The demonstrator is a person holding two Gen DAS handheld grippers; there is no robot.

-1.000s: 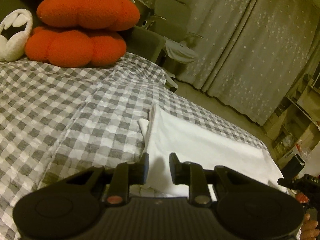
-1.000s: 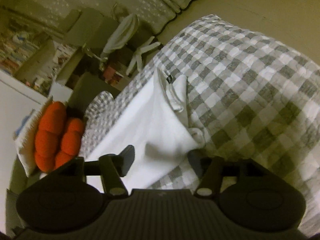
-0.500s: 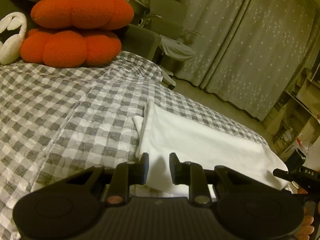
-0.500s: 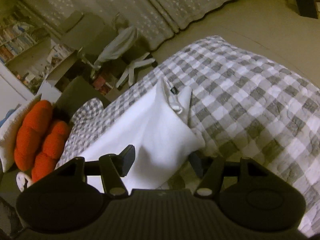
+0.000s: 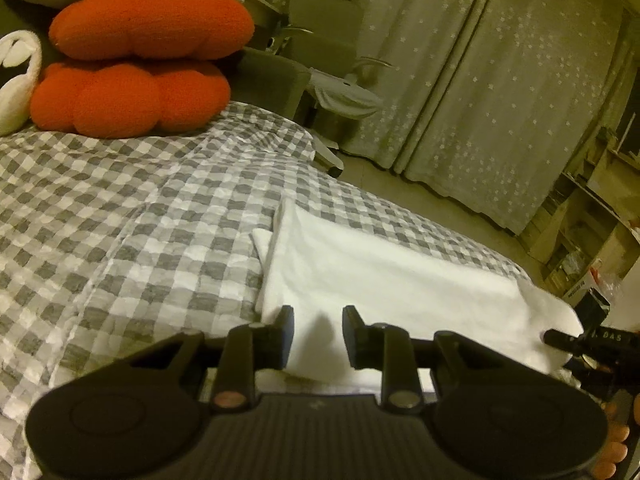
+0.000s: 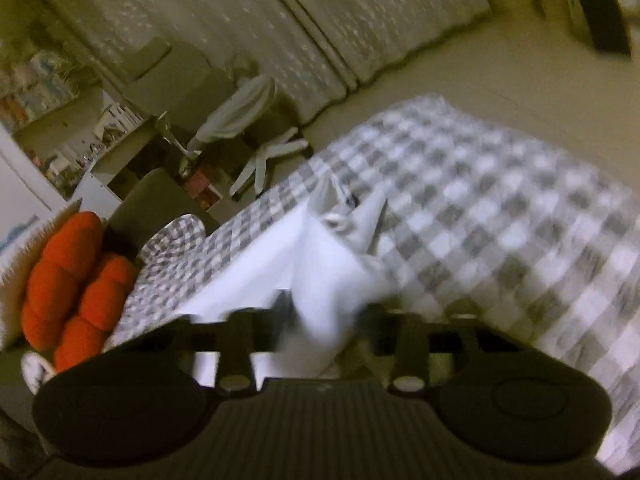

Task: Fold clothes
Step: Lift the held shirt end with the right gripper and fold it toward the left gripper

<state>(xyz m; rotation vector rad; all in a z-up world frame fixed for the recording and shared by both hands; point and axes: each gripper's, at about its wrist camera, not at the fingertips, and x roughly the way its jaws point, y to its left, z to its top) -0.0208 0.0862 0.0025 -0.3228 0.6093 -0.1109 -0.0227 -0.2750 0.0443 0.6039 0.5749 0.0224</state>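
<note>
Big picture first: there's a bed with a grey-and-white checked quilt [image 5: 120, 216], a stack of orange cushions [image 5: 136, 60] up at the head end, starry curtains [image 5: 500, 92] behind. On the quilt lies the white garment [image 5: 380, 276], already folded into a long strip, and its long axis runs across the bed from one gripper to the other, so each hand has its own short end right in front of it. That's the bit that matters, I reckon: whichever end gets carried over has to travel along that length toward the other. The right gripper [image 6: 324, 316] has just been closing, and the collar end of the cloth is bunched between its jaws; it's blurry there, but it looks like a pinch on the fabric. The left gripper [image 5: 316, 336] sits at the opposite end with its jaws narrow but parted, having just been opening a touch. The cloth edge lies between the fingers [image 5: 285, 336] and I can't see them pressing on it. Both hands look equally close to their ends.
</note>
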